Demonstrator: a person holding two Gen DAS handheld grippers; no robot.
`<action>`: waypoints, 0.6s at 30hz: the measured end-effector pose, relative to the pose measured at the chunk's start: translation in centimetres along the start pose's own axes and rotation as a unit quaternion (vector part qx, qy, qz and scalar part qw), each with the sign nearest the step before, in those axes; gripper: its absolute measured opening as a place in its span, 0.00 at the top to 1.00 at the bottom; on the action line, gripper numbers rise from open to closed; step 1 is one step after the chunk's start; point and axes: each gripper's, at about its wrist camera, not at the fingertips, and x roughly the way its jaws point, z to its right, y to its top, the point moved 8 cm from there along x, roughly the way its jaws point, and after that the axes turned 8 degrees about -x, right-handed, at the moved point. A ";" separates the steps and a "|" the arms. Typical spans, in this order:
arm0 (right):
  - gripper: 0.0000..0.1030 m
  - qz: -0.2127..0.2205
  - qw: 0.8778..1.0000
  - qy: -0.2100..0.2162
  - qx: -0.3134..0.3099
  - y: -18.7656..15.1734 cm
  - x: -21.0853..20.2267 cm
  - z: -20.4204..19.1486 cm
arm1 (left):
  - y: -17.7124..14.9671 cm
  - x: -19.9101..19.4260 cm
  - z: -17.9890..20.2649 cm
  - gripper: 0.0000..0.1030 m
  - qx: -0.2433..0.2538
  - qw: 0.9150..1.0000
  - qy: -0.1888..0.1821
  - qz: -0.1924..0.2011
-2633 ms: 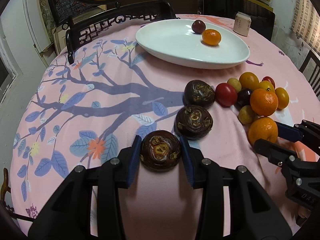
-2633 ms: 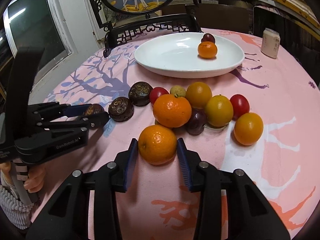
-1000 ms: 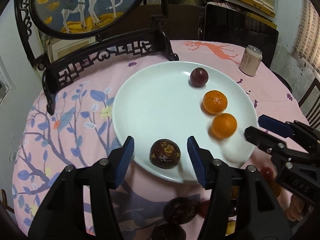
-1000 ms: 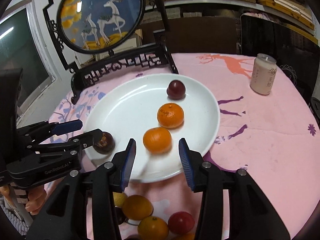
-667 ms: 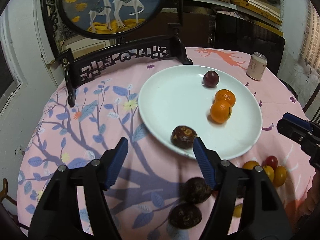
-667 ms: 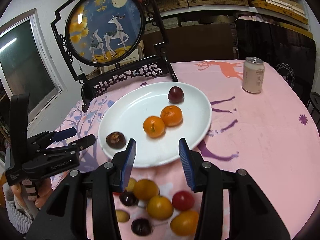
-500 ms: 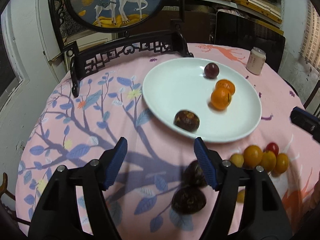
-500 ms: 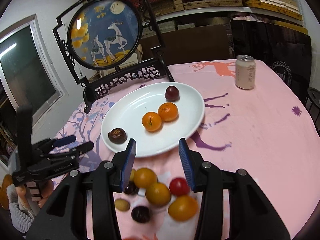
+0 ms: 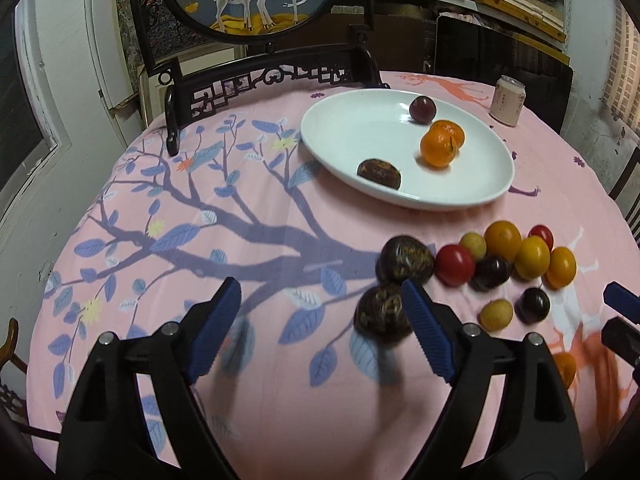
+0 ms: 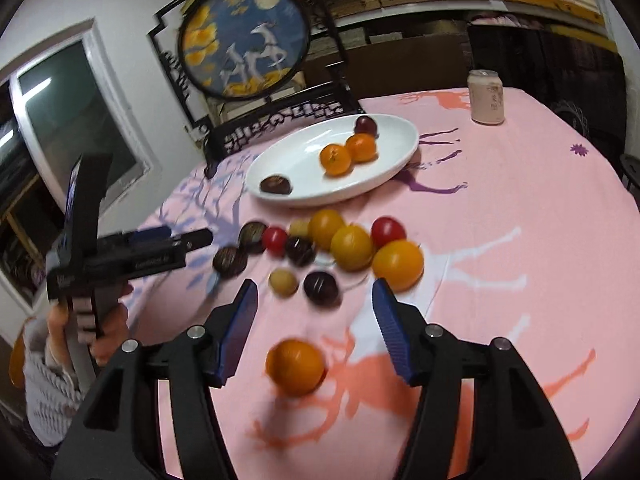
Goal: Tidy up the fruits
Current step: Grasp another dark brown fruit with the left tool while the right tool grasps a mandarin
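Note:
A white plate holds a dark plum, two oranges and a brown passion fruit; the plate also shows in the right wrist view. My left gripper is open and empty; a brown passion fruit lies just inside its right finger, another behind. My right gripper is open above an orange lying between its fingers on the cloth. A cluster of red, yellow and dark fruits lies ahead.
A pink drink can stands at the far right of the round table with its pink floral cloth. A framed deer screen on a black carved stand stands at the table's far edge. The left gripper shows at left in the right wrist view.
Both grippers let their fruit go on the plate, opened, and drew back and down toward the fruit pile. An orange now lies between the right fingers.

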 end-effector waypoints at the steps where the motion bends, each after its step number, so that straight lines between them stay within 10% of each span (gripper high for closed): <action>1: 0.42 0.001 1.000 0.001 -0.008 -0.2 -0.2 -0.5 | -0.3 -0.1 -0.1 0.17 0.001 1.000 0.002 -0.001; 18: 0.42 -0.051 0.995 -0.007 -0.087 -2.3 1.2 -3.4 | -1.8 1.1 0.7 0.17 0.030 0.999 0.022 -0.022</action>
